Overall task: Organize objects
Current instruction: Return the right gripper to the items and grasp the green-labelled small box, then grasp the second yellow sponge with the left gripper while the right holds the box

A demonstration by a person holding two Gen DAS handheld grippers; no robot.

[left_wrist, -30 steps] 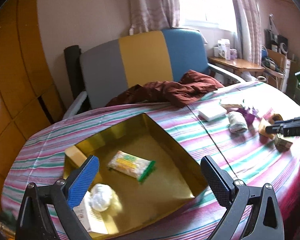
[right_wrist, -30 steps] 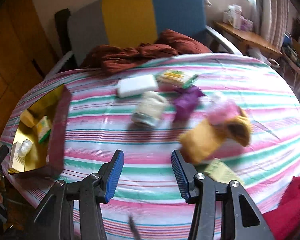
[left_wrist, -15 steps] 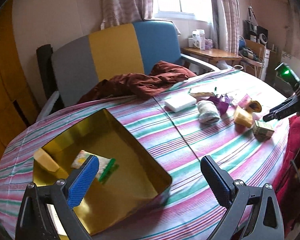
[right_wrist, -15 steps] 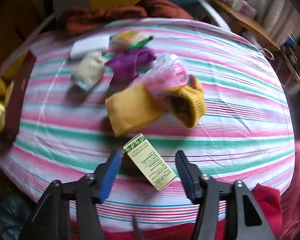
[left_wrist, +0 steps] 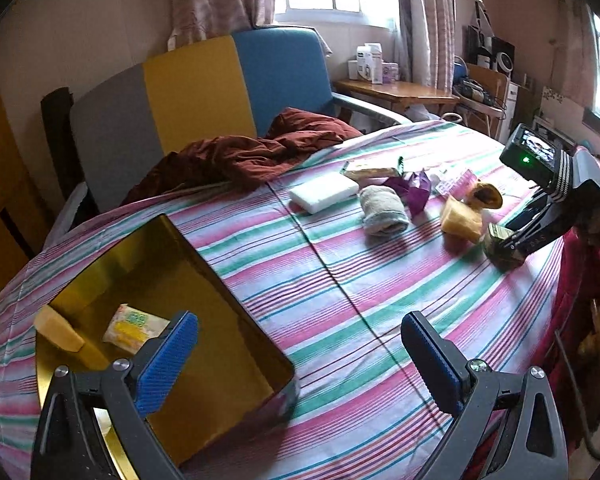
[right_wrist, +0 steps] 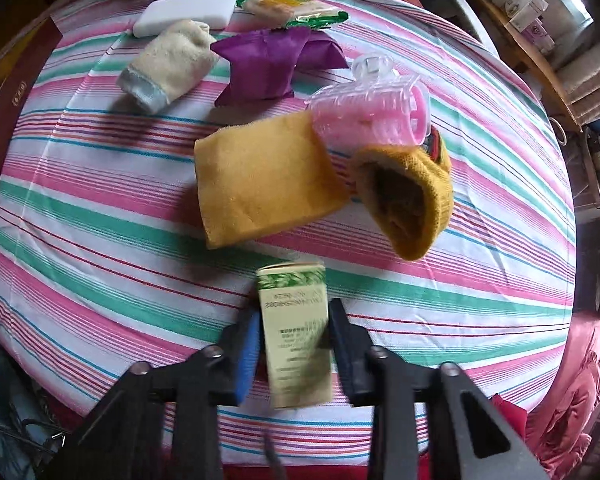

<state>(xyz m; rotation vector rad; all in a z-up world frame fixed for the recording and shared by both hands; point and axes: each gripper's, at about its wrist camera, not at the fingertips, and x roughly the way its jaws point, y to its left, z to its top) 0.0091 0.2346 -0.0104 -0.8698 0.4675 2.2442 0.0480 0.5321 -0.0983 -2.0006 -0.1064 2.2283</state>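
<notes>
Striped tablecloth (right_wrist: 100, 216), pink, green and white, spread across the whole table. Gold tin box (left_wrist: 228, 344) at the left end, lid off, long axis running away from the left wrist camera; inside, a yellow snack packet (left_wrist: 134, 328) lying flat and a pale yellow bar (left_wrist: 58, 328) against the far-left wall. Dark red cloth (left_wrist: 252, 152) bunched at the table's far edge, against a grey, yellow and blue chair back (left_wrist: 196, 88).

Loose items clustered at the right end: folded yellow cloth (right_wrist: 260, 176) flat in the middle, yellow knitted hat (right_wrist: 408, 196) touching its right edge with the opening turned toward the right wrist camera, pink hair roller (right_wrist: 372, 112) resting on both, purple pouch (right_wrist: 276, 60) beyond, cream towel roll (right_wrist: 168, 68) to its left, white bar (right_wrist: 184, 12) and green-ended snack packet (right_wrist: 292, 10) farthest back.

Green carton (right_wrist: 296, 332), small and oblong, pale green with leaf print at the top end and printed text down the face; long axis pointing away from the right wrist camera toward the yellow cloth, tilted slightly left, near end a little blurred. Sits near the table's front edge, just short of the yellow cloth.

Right gripper (right_wrist: 294, 344) having just been closing, both blue pads pressed against the carton's long sides. Left gripper (left_wrist: 300, 356) spread wide with nothing between the pads, hanging over the tin's near corner and the cloth beside it
</notes>
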